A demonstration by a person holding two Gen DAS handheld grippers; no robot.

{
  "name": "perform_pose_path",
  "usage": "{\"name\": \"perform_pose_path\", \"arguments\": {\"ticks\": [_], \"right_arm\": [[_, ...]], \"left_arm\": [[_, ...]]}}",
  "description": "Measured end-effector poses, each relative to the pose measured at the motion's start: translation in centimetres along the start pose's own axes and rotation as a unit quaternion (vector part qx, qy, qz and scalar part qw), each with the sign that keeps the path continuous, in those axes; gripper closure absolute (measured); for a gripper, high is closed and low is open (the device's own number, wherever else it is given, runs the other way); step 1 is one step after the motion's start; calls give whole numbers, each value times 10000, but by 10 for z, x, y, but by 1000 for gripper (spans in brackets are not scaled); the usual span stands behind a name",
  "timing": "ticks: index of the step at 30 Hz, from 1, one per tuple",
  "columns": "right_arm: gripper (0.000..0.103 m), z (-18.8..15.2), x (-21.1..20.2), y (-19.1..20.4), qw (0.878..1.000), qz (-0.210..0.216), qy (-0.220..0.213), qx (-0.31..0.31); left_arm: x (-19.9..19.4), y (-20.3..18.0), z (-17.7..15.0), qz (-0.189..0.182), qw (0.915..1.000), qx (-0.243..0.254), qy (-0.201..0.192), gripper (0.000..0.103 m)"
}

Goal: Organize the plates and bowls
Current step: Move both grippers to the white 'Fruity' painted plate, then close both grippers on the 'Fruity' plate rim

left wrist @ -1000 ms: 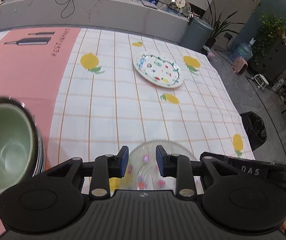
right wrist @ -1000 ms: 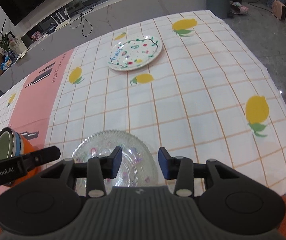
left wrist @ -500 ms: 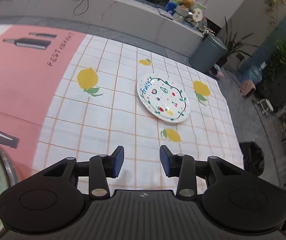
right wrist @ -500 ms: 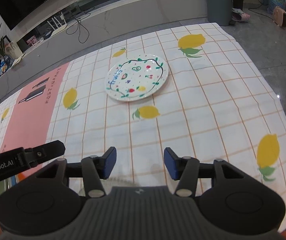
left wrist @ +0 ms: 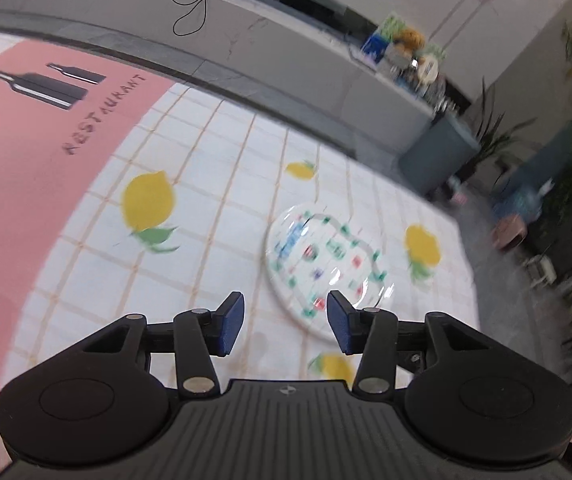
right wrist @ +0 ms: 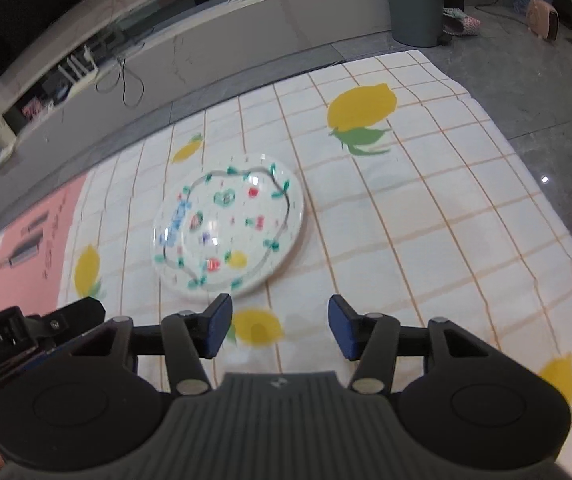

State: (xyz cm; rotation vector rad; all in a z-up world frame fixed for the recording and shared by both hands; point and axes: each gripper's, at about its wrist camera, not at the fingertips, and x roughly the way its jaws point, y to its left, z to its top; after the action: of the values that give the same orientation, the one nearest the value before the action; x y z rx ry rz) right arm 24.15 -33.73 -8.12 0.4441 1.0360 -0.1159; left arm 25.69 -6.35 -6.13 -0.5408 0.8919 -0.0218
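Observation:
A white plate with a coloured fruit pattern (right wrist: 228,226) lies flat on the lemon-print tablecloth (right wrist: 425,216). It also shows in the left wrist view (left wrist: 323,268). My left gripper (left wrist: 284,326) is open and empty, just short of the plate's near edge. My right gripper (right wrist: 280,330) is open and empty, a little in front of and to the right of the plate. The glass plate and the bowls are out of view.
The left gripper's body (right wrist: 34,336) sits at the lower left of the right wrist view. A pink panel with bottle prints (left wrist: 26,152) covers the cloth's left part. A grey bin (right wrist: 415,0) and a low counter (right wrist: 206,48) stand beyond the table's far edge.
Both grippers have moved forward across the table toward the patterned plate, which looks much closer. The glass plate and the green bowl stack have dropped out of view. Both stay open.

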Motion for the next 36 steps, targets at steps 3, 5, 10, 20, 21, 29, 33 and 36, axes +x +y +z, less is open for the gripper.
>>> {"name": "perform_pose_path", "arguments": {"ticks": [3, 5, 10, 20, 21, 29, 33, 36], "right_arm": [[50, 15, 11, -3, 9999, 14, -67, 144], [50, 22, 19, -5, 9998, -19, -96, 187], [51, 36, 39, -10, 9996, -56, -70, 285], [65, 50, 63, -27, 9988, 129, -117, 468], [66, 50, 63, -29, 9984, 181, -132, 512], [89, 48, 69, -31, 9958, 534, -27, 746], [93, 47, 67, -29, 9965, 447, -10, 712], [93, 44, 64, -31, 9959, 507, 56, 746]], "left_arm": [[15, 6, 8, 41, 9996, -270, -57, 48], [27, 10, 12, 114, 9992, -381, -42, 48], [54, 17, 18, 178, 9986, -507, 3, 48], [81, 19, 22, 172, 9987, -482, -86, 59], [82, 19, 22, 136, 9987, -489, -84, 64], [90, 12, 21, 57, 9996, -271, -3, 89], [88, 13, 22, 120, 9993, -335, 70, 91], [82, 14, 20, 113, 9994, -339, 40, 91]]}}
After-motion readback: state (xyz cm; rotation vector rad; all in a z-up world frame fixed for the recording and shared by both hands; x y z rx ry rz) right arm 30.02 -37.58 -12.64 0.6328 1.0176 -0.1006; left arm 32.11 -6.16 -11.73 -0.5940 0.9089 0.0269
